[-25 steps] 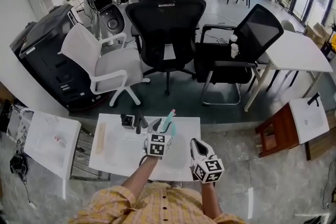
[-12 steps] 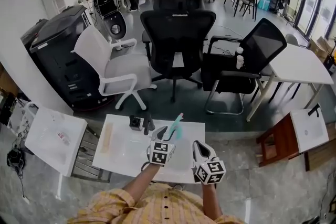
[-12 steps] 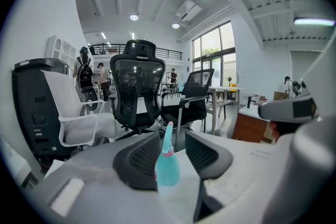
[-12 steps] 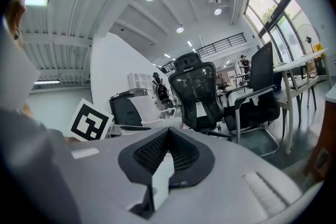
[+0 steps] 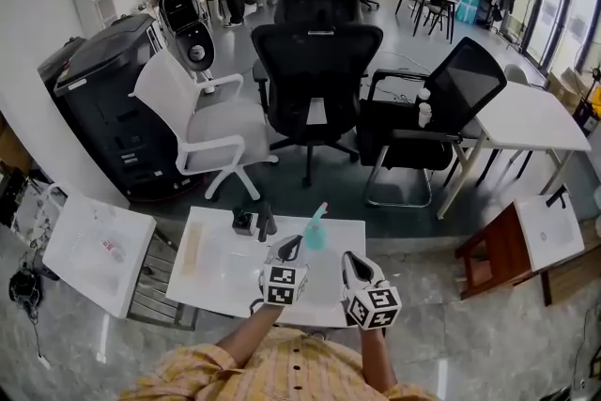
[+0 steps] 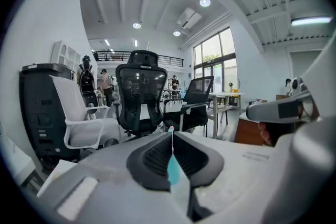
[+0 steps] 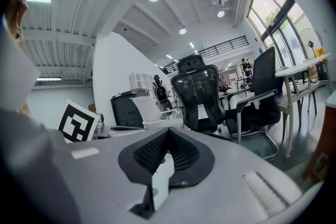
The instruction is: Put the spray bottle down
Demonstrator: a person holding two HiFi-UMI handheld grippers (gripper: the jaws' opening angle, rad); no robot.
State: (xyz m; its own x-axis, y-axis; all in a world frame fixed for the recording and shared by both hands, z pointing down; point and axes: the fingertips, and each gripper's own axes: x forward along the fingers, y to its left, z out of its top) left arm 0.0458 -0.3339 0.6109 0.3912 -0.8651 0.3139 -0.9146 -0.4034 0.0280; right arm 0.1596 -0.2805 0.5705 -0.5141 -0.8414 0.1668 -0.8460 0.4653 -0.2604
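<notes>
Spray bottle (image 5: 315,232), just released, stands on the surface (image 5: 225,272), left gripper (image 5: 290,246) jaws closing empty, right gripper (image 5: 349,260) jaws together: task looks done

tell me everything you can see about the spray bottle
The spray bottle is teal, apparently translucent plastic, with a rounded body narrowing to a paler spray head. It stands roughly upright on the white table, near its far edge. The left gripper is just on its near side, jaws closing with nothing between them. The left gripper view shows only a teal sliver beyond them. Nothing else touches it.
</notes>
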